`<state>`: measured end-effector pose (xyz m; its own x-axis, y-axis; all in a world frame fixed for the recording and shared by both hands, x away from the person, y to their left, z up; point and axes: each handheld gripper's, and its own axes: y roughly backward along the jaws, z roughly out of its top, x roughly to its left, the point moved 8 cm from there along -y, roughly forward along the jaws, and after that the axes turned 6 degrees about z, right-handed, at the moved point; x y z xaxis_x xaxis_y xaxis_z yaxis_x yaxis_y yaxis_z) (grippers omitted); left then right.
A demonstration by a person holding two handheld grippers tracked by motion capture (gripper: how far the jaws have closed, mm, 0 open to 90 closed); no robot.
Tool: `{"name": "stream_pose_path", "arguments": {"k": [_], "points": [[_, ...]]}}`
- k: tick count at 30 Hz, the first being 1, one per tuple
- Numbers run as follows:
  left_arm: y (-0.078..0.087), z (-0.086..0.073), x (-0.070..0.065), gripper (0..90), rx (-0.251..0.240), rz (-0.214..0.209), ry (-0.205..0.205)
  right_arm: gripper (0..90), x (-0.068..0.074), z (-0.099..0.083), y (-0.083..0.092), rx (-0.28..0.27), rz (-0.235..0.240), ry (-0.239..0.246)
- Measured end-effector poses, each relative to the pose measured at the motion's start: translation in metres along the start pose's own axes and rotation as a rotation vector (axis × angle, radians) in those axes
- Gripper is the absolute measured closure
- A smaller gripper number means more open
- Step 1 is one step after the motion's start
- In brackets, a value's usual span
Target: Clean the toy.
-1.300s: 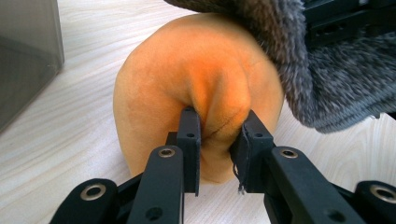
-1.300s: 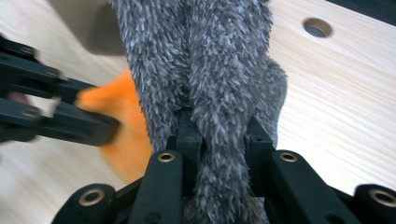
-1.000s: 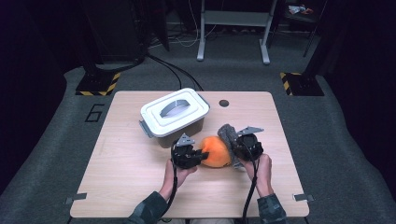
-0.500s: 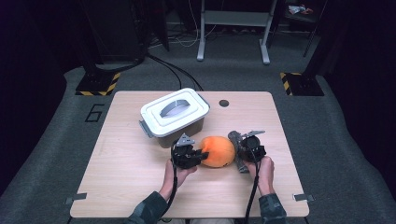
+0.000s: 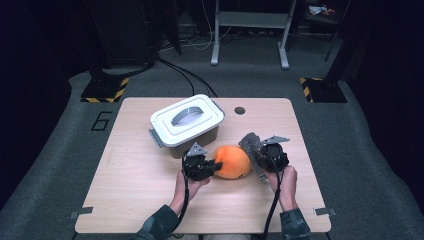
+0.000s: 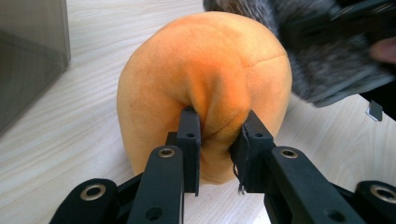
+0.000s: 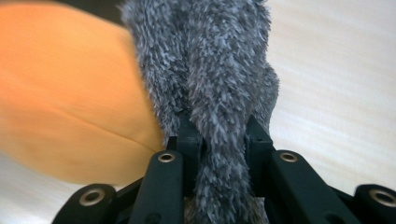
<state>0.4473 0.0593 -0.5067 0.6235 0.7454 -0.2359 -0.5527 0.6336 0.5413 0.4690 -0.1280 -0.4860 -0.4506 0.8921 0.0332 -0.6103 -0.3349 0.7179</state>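
An orange plush ball (image 5: 234, 161) lies at the middle of the wooden table (image 5: 130, 200). My left gripper (image 5: 214, 165) is shut on a fold of the orange plush (image 6: 205, 79), pinched between its black jaws (image 6: 217, 135). To its right, my right gripper (image 5: 256, 155) is shut on a grey furry piece (image 5: 249, 142) that stands up beside the plush. In the right gripper view the grey fur (image 7: 215, 65) runs up between the jaws of that gripper (image 7: 219, 135), with the orange plush (image 7: 65, 93) at its left. Grey fur (image 6: 327, 65) also shows behind the plush.
A grey box with a white lid (image 5: 186, 121) stands just behind the left gripper, and its wall (image 6: 28, 56) is close on the left. A small dark hole (image 5: 240, 110) marks the table's far side. Bare wood lies to the left and along the front edge.
My right gripper has shifted a little to the right with the grey fur, drawing it off the orange plush. The left gripper has kept still, pinching the plush.
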Motion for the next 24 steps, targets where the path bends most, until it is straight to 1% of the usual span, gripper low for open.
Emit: {"name": "stream_pose_path", "arguments": {"k": [3, 4, 6, 8, 9, 11, 12, 13, 14, 15, 16, 18, 19, 20, 22, 23, 24], "points": [[0.000, 0.000, 0.002, 73.8, -0.001, 0.001, 0.010, 73.7, 0.015, 0.009, 0.010, -0.034, 0.032, 0.033], [0.001, 0.000, 0.003, 73.7, 0.000, 0.003, 0.013, 73.7, 0.019, 0.011, 0.011, -0.040, 0.038, 0.045], [0.001, -0.001, 0.004, 73.7, -0.001, 0.006, 0.015, 73.7, 0.025, 0.013, 0.011, -0.046, 0.053, 0.052], [0.001, -0.001, 0.005, 73.7, 0.000, 0.008, 0.013, 73.8, 0.025, 0.014, 0.011, -0.057, 0.043, 0.059], [0.001, -0.001, 0.005, 73.7, 0.001, 0.006, 0.012, 73.8, 0.024, 0.017, 0.014, -0.086, 0.049, 0.051], [0.001, -0.001, 0.004, 73.7, 0.002, 0.005, 0.008, 73.8, 0.024, 0.020, 0.018, -0.106, 0.048, 0.052], [0.000, -0.001, 0.004, 73.7, 0.001, 0.004, 0.008, 73.8, 0.025, 0.022, 0.021, -0.124, 0.052, 0.049], [0.000, -0.001, 0.004, 73.7, 0.000, 0.003, 0.009, 73.8, 0.028, 0.024, 0.024, -0.125, 0.066, 0.062], [0.000, -0.001, 0.004, 73.7, -0.001, 0.005, 0.008, 73.8, 0.031, 0.026, 0.025, -0.129, 0.082, 0.065], [0.000, -0.001, 0.004, 73.7, 0.000, 0.004, 0.007, 73.8, 0.034, 0.026, 0.024, -0.126, 0.097, 0.066], [0.000, -0.001, 0.004, 73.7, 0.000, 0.006, 0.007, 73.8, 0.035, 0.025, 0.020, -0.099, 0.106, 0.071], [0.000, 0.000, 0.004, 73.4, -0.001, 0.007, -0.001, 73.8, 0.038, 0.022, 0.010, -0.060, 0.098, 0.072], [0.000, -0.001, 0.004, 72.6, 0.000, 0.006, 0.003, 73.8, 0.037, 0.019, 0.002, -0.028, 0.085, 0.089], [0.000, -0.001, 0.004, 71.5, -0.001, 0.001, 0.003, 73.9, 0.036, 0.017, -0.003, -0.021, 0.070, 0.079], [0.000, -0.001, 0.004, 65.6, -0.015, -0.012, 0.009, 73.9, 0.035, 0.015, -0.006, -0.020, 0.063, 0.074], [0.001, -0.002, 0.005, 61.7, -0.015, -0.015, 0.000, 73.9, 0.033, 0.016, -0.007, -0.026, 0.065, 0.067], [0.002, -0.003, 0.006, 59.8, -0.014, -0.024, -0.002, 73.9, 0.033, 0.016, -0.007, -0.030, 0.065, 0.065]]}}
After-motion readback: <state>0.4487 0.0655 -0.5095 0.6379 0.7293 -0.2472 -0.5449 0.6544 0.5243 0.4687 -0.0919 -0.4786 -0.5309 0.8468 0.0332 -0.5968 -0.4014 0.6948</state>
